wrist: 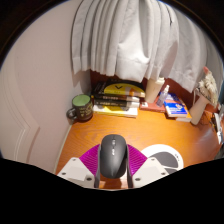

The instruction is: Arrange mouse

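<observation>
- The gripper (114,178) sits at the 6 o'clock spot, low and near the wooden desk (120,128).
- A grey mouse (114,155) is between its two fingers (76,172), with its nose pointing up toward 12 o'clock.
- The purple pads (90,158) hug both sides of the mouse with no gap to see. So the claw looks closed about halfway and seems to have hold of the mouse.
- At about 3 o'clock from the mouse, very close, lies a round white mouse mat (160,157) with a dark ring on it.
- Far back at 12 o'clock is a stack of books (120,98) under white curtains (140,35). A green cup (82,101) stands at 10 o'clock. Some small boxes (176,106) sit at 2 o'clock.
- I think the job is at the carrying step: the mouse is picked up or just about to move, and it is not on the mat yet.
- Next, the mouse likely needs to slide or lift toward 3 o'clock, end up in the middle of the white mat, stay straight, and then the claw must open gently so it does not tip.
</observation>
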A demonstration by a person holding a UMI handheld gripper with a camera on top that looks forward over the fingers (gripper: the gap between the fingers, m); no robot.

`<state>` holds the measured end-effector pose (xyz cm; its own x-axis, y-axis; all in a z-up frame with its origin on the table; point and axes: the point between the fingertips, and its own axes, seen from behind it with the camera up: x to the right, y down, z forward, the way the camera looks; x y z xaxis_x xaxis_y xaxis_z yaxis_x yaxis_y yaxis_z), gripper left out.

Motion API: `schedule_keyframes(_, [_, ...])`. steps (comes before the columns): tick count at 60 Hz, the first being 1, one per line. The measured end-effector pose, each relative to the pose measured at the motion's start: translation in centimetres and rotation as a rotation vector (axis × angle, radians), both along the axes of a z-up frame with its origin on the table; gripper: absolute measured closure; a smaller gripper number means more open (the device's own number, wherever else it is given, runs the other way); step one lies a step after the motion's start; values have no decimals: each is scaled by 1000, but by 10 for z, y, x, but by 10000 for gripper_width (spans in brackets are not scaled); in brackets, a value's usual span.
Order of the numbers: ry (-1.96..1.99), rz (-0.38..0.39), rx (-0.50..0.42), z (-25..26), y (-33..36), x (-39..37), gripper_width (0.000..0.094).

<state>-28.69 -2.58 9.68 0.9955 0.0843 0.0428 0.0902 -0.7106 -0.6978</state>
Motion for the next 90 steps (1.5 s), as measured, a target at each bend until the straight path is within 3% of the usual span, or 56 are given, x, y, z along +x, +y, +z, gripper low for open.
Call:
schedule_keyframes(10, [-16,-47,248,143,22,63,557])
schedule_keyframes(19, [-23,-108,347,194,19,146,556])
schedule_keyframes(25, [-15,-130,314,160,13,188,558])
schedule_keyframes(33, [-34,-124,141,71,1,229,557])
schedule_keyframes(45, [31,-97,-55,-62,-18,222,558])
schedule_keyframes(54, [58,-67,-142,-114,-28,207,557])
schedule_keyframes(57, [56,-70,-109,-112,-24,207,558])
schedule_keyframes(75, [57,-73,-107,-113,-23,206,444])
schedule_keyframes(77, [39,-77,-112,-112,-26,209,390])
schedule_keyframes(83, [-50,-106,-111,-106,-28,225,72])
schedule_keyframes(90, [-6,-92,-100,-84,-36,213,70])
